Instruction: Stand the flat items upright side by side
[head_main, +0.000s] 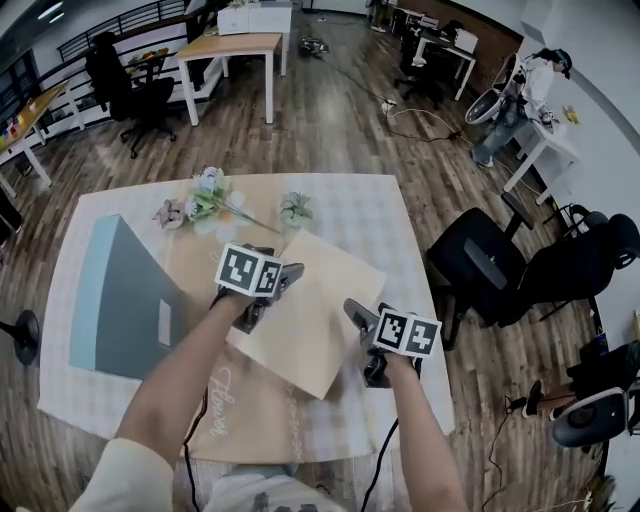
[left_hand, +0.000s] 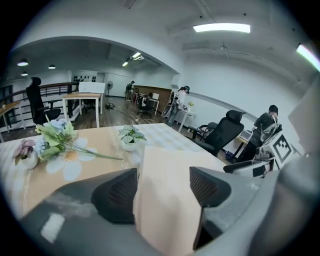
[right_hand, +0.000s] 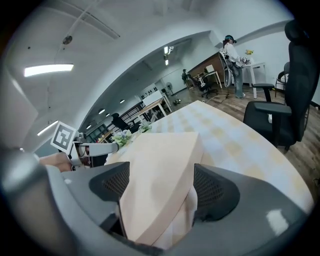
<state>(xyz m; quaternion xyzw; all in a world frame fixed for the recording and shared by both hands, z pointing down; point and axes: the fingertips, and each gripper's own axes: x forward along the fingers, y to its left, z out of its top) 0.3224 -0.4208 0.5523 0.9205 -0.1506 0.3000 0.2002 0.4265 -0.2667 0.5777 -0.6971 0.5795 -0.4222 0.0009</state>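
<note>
A flat beige board (head_main: 310, 320) lies across the table's middle, at an angle to the table's edges. One of its corners sits between the wide jaws of my left gripper (head_main: 272, 295). In the left gripper view the board (left_hand: 165, 200) fills the space between the pads of that gripper (left_hand: 162, 187), and I see no squeeze. My right gripper (head_main: 362, 342) holds the opposite corner. In the right gripper view that gripper (right_hand: 160, 187) has both pads against the board (right_hand: 155, 185). A grey-blue flat item (head_main: 125, 300) lies flat at the table's left.
Artificial flowers (head_main: 205, 200) and a small potted plant (head_main: 296, 208) lie near the table's far edge. The checked tablecloth (head_main: 400, 230) reaches to the right edge. A black office chair (head_main: 480, 265) stands just right of the table. Desks and a person are farther off.
</note>
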